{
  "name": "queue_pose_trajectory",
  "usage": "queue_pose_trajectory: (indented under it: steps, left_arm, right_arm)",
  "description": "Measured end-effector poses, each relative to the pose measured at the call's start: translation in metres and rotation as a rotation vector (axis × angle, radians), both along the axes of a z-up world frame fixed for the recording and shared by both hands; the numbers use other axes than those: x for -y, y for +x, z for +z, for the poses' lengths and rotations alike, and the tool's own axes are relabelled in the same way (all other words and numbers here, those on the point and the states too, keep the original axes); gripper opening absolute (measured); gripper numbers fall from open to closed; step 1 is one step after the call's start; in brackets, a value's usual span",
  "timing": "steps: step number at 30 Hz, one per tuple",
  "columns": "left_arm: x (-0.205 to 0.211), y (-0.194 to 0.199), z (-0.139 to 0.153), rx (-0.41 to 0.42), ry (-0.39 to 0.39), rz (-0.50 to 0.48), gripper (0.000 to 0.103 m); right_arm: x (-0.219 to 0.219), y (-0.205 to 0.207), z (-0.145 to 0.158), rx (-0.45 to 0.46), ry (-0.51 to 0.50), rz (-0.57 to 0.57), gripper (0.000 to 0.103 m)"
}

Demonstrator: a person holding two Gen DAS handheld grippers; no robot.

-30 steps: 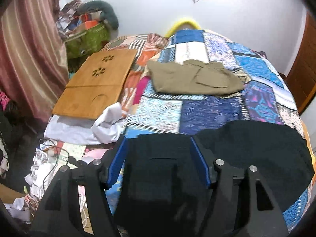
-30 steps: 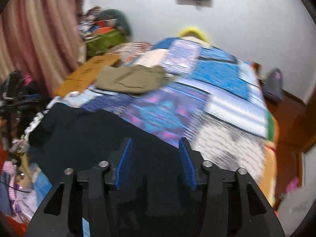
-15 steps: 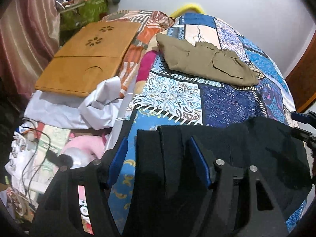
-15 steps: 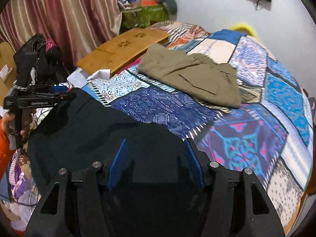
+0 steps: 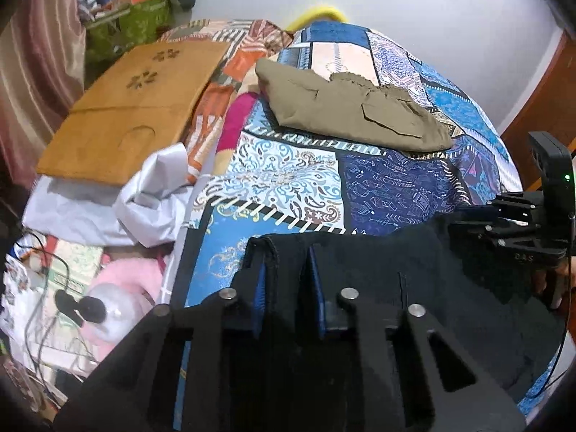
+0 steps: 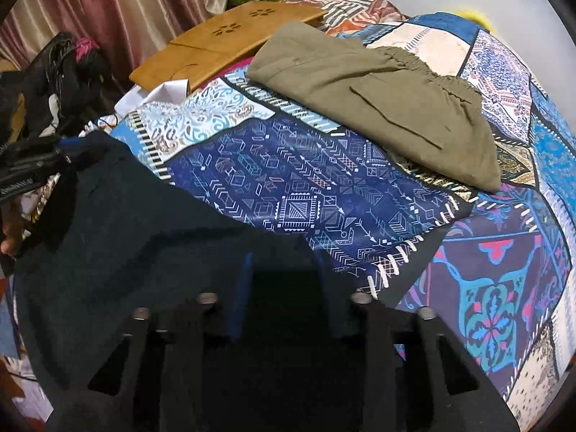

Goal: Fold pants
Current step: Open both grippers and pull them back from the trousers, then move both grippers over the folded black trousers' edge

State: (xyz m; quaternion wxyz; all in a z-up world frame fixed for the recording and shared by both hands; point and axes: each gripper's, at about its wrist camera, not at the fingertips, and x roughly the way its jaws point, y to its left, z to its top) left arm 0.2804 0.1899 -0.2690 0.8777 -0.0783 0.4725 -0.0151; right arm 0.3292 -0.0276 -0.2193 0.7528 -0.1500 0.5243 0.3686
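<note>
Black pants (image 5: pixel 414 270) lie at the near end of the patchwork bed (image 5: pixel 288 180). My left gripper (image 5: pixel 288 270) is shut on a fold of the pants' left edge, its blue pads pinching the cloth. My right gripper (image 6: pixel 282 273) has its jaws narrowed around the black pants (image 6: pixel 126 234) at their right edge; the cloth fills the gap. The right gripper also shows in the left wrist view (image 5: pixel 514 223), and the left gripper in the right wrist view (image 6: pixel 32 169).
Folded olive pants (image 5: pixel 345 108) lie farther up the bed (image 6: pixel 504 288). A wooden lap table (image 5: pixel 133 108) and white cloth (image 5: pixel 151 194) sit left of the bed, with cables and clutter on the floor (image 5: pixel 54 306). A curtain (image 6: pixel 108 10) hangs at left.
Both grippers have closed from wide open onto the black pants' edges. Both have moved lower and closer to the bed, and the cloth's left edge is bunched.
</note>
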Motion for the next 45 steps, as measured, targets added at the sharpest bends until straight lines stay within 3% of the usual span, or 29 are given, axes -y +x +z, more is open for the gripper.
queue_pose_trajectory:
  steps: [1, 4, 8, 13, 15, 20, 23, 27, 29, 33, 37, 39, 41, 45]
  left_arm:
    - [0.002, -0.002, 0.002, 0.010, 0.014, -0.002, 0.020]
    - [0.006, -0.006, 0.013, 0.042, 0.081, 0.001, 0.018]
    - [-0.003, -0.004, 0.023, 0.059, 0.082, 0.021, 0.018]
    - [-0.008, 0.014, 0.008, -0.022, 0.115, 0.030, 0.024]
    - [-0.011, 0.012, 0.012, -0.016, 0.130, 0.051, 0.032]
    - [-0.017, -0.005, 0.038, 0.038, 0.131, 0.079, 0.033]
    - [-0.009, -0.017, 0.051, 0.057, 0.110, 0.057, 0.034]
    - [0.014, -0.036, 0.053, 0.063, 0.083, 0.006, 0.042]
    - [0.027, -0.044, 0.044, 0.042, 0.079, -0.018, 0.042]
    - [0.040, -0.053, 0.012, -0.044, 0.095, -0.030, 0.042]
    - [0.029, -0.067, -0.015, -0.107, 0.130, -0.001, 0.042]
    - [0.022, -0.074, -0.016, -0.101, 0.134, 0.011, 0.042]
    - [0.014, -0.081, -0.017, -0.119, 0.191, 0.052, 0.042]
    - [-0.005, -0.091, -0.008, -0.135, 0.124, 0.105, 0.043]
  right_arm:
    - [0.000, 0.000, 0.000, 0.010, -0.003, 0.001, 0.012]
    - [0.002, -0.002, 0.003, 0.037, 0.004, 0.007, 0.009]
    - [-0.001, -0.009, 0.009, 0.132, -0.024, 0.023, 0.007]
    - [-0.005, 0.002, 0.010, 0.135, -0.044, -0.006, 0.007]
    - [0.000, 0.003, 0.015, 0.119, -0.037, -0.037, 0.013]
    - [0.020, -0.008, 0.038, 0.113, 0.005, -0.061, 0.038]
    - [0.029, -0.026, 0.053, 0.111, 0.035, -0.038, 0.043]
    - [0.030, -0.051, 0.057, 0.110, 0.027, 0.004, 0.044]
    - [0.032, -0.060, 0.050, 0.113, 0.003, 0.010, 0.055]
    - [0.044, -0.071, 0.023, 0.038, -0.062, 0.003, 0.055]
    - [0.065, -0.093, 0.021, 0.060, -0.102, 0.041, 0.055]
    - [0.081, -0.098, 0.025, 0.040, -0.086, 0.022, 0.055]
    - [0.100, -0.101, 0.027, 0.024, -0.062, -0.013, 0.056]
    - [0.147, -0.107, 0.037, 0.010, -0.007, -0.129, 0.056]
